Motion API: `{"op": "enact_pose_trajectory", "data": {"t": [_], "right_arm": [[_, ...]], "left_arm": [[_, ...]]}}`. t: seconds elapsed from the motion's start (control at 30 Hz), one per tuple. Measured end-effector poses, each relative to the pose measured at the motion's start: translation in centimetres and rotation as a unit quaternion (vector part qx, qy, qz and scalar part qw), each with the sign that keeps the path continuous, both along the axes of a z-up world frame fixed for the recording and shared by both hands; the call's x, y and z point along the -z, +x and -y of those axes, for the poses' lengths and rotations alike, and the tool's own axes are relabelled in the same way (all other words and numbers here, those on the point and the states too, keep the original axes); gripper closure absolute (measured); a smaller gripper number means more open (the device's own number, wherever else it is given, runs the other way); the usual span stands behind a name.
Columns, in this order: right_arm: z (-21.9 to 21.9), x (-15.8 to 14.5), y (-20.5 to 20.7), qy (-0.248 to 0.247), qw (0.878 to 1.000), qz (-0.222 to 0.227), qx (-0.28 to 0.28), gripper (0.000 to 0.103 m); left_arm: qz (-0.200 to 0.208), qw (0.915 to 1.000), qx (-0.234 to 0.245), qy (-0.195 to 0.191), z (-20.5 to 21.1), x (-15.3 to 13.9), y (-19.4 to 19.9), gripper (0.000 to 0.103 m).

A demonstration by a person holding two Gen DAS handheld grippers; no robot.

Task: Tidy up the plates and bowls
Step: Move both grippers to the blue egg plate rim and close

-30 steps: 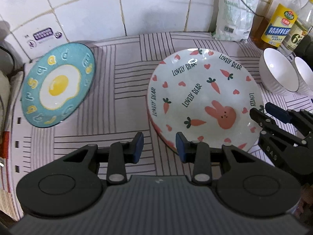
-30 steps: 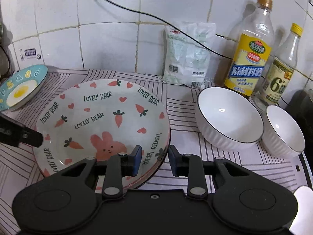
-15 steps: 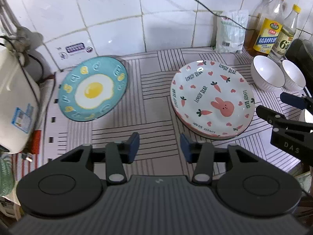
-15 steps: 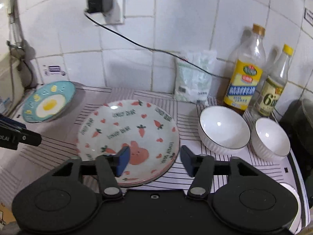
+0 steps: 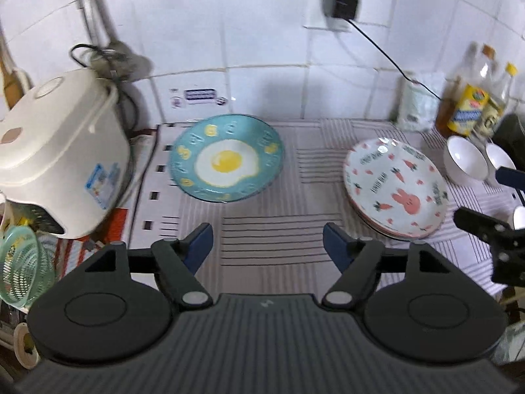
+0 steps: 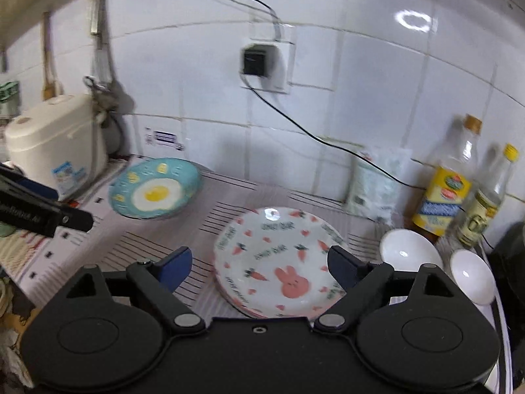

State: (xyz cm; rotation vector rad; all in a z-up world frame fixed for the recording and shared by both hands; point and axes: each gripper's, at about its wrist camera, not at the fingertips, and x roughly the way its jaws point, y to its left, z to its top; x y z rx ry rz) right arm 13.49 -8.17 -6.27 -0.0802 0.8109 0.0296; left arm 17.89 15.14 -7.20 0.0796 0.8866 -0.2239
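Note:
A white plate with carrots and a pink bunny [image 5: 395,184] [image 6: 279,262] tops a small stack on the striped counter mat. A teal plate with a fried-egg print [image 5: 226,157] [image 6: 154,190] lies to its left near the wall. Two white bowls [image 5: 466,159] [image 6: 410,251] stand side by side right of the bunny plate. My left gripper [image 5: 267,243] hovers above the mat between the two plates, jaws opening, nothing between them. My right gripper [image 6: 259,264] hangs above the bunny plate's near side, jaws opening and empty.
A cream rice cooker [image 5: 62,154] stands at the left end, a green basket [image 5: 19,266] below it. Oil bottles [image 6: 449,177] and a white bag [image 6: 377,180] line the tiled wall at the right. A black cable [image 6: 295,124] runs down from a wall socket.
Both grippers have risen and pulled back from the bunny plate, and their jaws have spread wide. The left view has swung left, bringing the rice cooker into sight.

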Motion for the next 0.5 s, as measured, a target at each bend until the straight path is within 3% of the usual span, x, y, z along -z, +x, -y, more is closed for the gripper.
{"op": "enact_pose_trajectory", "data": {"t": [0.27,0.4,0.5], "right_arm": [[-3.2,-0.4,1.2,0.008,1.000,0.008,-0.029,0.008],[-4.7,0.2,2.2,0.026,0.997,0.028,-0.061,0.008],[-6.0,0.7,3.2,0.007,0.993,0.037,-0.113,0.008]], "left_arm": [[0.031,0.9990,-0.026,-0.020,-4.2,0.7,0.8,0.023],[0.045,0.9977,-0.045,-0.023,-5.7,1.9,1.7,0.013],[0.056,0.9967,-0.057,-0.013,-6.4,2.9,2.5,0.009]]}}
